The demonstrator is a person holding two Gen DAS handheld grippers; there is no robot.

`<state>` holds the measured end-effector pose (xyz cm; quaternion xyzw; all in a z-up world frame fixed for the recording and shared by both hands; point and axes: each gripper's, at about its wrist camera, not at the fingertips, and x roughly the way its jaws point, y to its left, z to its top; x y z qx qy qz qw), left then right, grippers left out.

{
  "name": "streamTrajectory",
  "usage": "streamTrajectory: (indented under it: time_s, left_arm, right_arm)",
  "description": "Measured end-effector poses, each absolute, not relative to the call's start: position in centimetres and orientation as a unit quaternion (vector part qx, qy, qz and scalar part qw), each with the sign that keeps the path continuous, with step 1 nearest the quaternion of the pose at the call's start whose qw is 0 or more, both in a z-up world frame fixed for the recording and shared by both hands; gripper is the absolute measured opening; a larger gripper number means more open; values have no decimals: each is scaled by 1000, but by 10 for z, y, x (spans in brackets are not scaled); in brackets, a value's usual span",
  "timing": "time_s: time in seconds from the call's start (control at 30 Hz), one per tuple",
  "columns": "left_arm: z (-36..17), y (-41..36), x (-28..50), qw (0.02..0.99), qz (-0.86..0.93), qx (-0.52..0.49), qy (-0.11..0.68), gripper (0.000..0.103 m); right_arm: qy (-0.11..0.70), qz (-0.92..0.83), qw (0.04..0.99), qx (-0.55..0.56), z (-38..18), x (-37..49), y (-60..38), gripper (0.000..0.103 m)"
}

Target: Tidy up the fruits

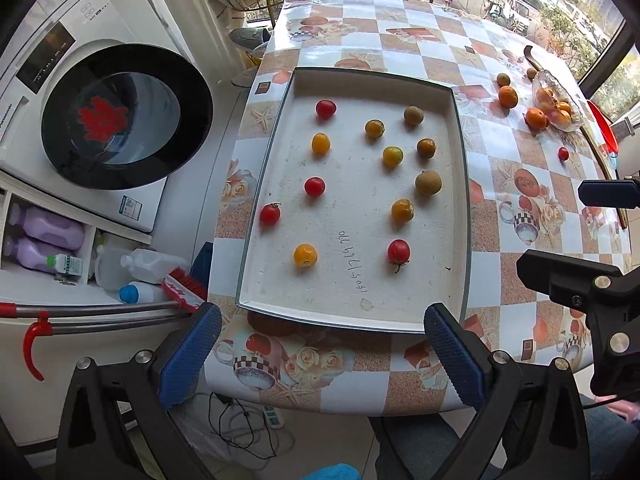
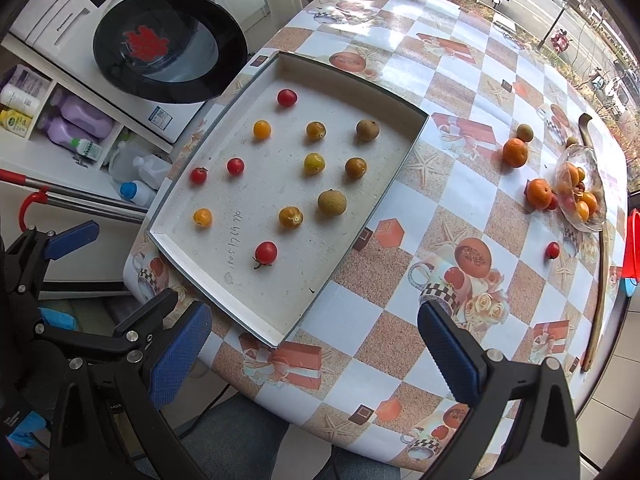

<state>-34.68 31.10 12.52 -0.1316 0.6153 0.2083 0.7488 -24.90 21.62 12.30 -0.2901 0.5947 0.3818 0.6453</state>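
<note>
Both claws wide open, empty: left claw (image 1: 322,354) & right claw (image 2: 314,354) near tray (image 1: 460,184) w/ fruit on bench (image 2: 400,240).

Bench (image 2: 400,344) covered in a checked, printed oilcloth. Directly on it: a shallow white tray (image 2: 384,196) at the left; two oranges (image 2: 515,153) and a glass bowl (image 2: 600,184) of fruit at the far right; a lone red tomato (image 2: 552,250) nearer; a wooden stick (image 2: 600,280) along the right edge.
</note>
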Motion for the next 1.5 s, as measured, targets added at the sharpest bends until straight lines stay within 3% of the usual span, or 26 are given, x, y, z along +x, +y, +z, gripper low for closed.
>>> streamTrajectory:
  time_s: [0.63,1.5]
  left_arm:
    - [144,303,-348,758,211,-93,610,102]
    - [143,302,-339,761,214,-97,604,102]
  right_arm:
    - [552,382,670,-316,147,-253,215,103]
    - [552,386,667,-318,147,-247,215,103]
